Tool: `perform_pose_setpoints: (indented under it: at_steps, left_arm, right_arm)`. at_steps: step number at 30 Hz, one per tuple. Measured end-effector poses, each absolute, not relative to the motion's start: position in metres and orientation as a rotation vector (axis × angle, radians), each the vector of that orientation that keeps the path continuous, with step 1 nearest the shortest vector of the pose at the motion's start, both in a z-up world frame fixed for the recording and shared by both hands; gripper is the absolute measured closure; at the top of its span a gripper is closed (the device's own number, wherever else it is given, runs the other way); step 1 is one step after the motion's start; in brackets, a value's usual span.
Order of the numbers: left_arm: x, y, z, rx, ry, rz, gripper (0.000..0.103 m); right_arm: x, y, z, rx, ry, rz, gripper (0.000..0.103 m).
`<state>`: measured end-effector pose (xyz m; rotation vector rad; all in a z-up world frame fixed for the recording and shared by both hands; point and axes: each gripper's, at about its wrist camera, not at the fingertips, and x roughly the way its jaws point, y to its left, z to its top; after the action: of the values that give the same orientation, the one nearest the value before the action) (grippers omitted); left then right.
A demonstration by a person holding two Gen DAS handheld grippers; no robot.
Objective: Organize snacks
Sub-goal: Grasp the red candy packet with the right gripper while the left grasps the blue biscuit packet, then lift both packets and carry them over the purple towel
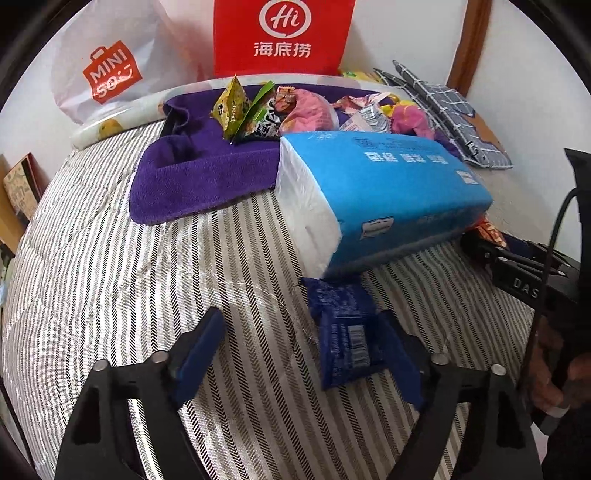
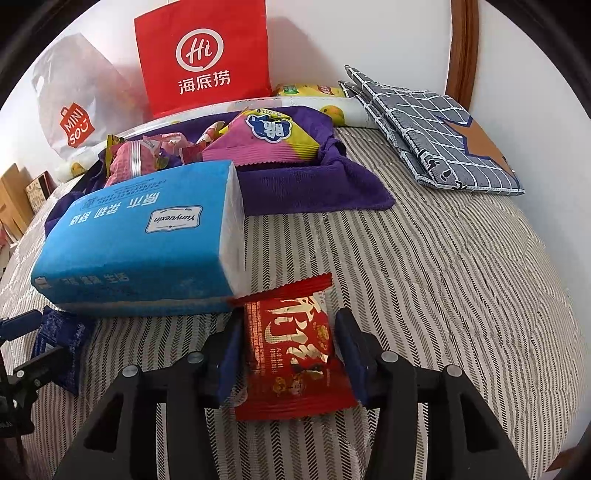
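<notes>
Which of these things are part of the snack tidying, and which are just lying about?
Part of the job: red snack packet, dark blue snack packet, snack pile on the purple towel.
Just lying about: blue tissue pack, red paper bag, checked cloth.

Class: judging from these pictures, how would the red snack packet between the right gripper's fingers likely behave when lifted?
The red snack packet looks like glossy film, so probably slippery. It is small and flat, likely light. Its crimped ends would probably flop, though the middle may stay firmer.
</notes>
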<state>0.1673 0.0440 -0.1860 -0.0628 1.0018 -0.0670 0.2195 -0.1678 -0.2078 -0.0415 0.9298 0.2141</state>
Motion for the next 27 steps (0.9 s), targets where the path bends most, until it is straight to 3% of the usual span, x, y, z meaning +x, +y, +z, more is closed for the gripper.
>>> perform_pose_setpoints:
  at_steps: [9, 11, 15, 27]
  left_arm:
    - [0.162, 0.040, -0.187, -0.048, 0.993, -0.086, 0.020]
    - [0.161, 0.037, -0.187, -0.027, 0.984, -0.091, 0.024]
    - [0.158, 0.037, -0.184, -0.031, 0.979, -0.126, 0.058]
    - [0.148, 0.058, -0.177, -0.103, 0.970, -0.102, 0.061]
  right_arm:
    - [0.219, -0.166, -0.208, -0.048, 0.931, 0.219, 0.053]
    - [0.219, -0.165, -0.208, -0.048, 0.931, 0.218, 0.053]
    - [0.220, -0.166, -0.208, -0.047, 0.932, 0.218, 0.053]
    - [0.219, -0.166, -0.208, -0.047, 0.932, 0.218, 0.053]
